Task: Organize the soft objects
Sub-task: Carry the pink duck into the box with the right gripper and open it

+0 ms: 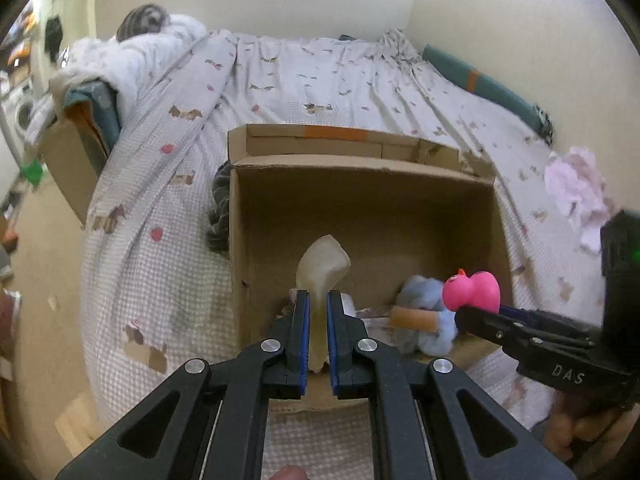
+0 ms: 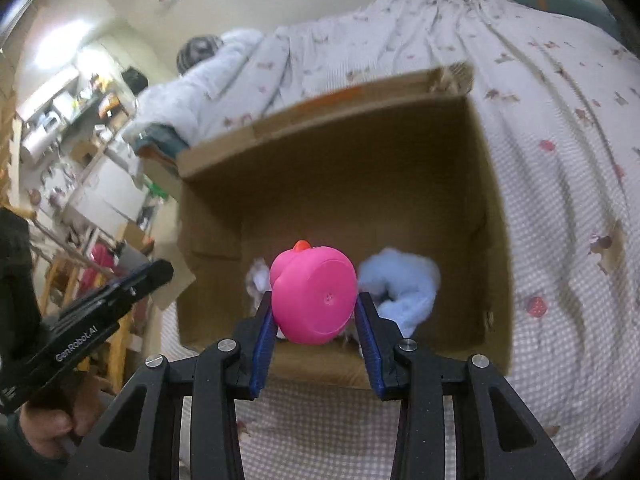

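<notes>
Pink duck clamped in right gripper, pale sponge pinched in left gripper, both held over the box for dropping in.

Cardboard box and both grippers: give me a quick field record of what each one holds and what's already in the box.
left gripper: shut on pale translucent soft piece, over the box's near edge
right gripper: shut on pink rubber duck, above the box opening
cardboard box: open, resting on the patterned bedspread
box contents: light blue fluffy item; anything else inside is too unclear to name
</notes>
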The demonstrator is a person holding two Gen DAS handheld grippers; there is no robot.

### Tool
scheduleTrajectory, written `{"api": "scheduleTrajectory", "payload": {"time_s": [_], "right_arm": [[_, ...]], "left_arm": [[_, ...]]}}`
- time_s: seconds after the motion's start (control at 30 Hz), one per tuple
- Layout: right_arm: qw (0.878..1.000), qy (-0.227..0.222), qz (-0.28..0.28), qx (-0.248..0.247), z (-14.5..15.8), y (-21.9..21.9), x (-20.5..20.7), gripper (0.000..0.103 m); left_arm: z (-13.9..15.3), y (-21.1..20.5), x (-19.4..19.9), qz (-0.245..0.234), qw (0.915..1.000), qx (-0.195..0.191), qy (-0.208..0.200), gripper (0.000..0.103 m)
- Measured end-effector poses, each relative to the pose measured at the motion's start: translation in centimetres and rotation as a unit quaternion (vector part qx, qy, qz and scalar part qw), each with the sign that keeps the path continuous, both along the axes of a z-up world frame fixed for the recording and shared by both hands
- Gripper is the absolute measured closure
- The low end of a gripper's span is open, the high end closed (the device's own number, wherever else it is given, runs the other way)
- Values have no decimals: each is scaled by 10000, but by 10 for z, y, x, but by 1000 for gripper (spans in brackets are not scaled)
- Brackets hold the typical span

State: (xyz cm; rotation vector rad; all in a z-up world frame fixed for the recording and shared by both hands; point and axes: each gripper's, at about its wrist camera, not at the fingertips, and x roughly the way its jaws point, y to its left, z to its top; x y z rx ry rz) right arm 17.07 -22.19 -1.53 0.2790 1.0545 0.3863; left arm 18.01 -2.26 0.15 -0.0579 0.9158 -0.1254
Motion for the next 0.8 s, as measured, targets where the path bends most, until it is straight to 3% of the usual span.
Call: {"api": "scheduleTrajectory", "payload": {"time_s": [0.1,0.27,0.73,0.8], "right_arm": [[9998,77,179,-89,-7,11,2,62],[9991,175,303,-243,-16,20,9,62],[9976,494,124,-468,-32,11,13,62],[9972,520,131,-526,-35,13,13,62]], "left_arm": [[-13,-5,3,-54,9997,199,121,95],[-24,-6,7,-2,9989,165,437,95],[-31,-6,13,140,9979,139,620,95],[-32,-5,14,178,9975,175,659,89]]}}
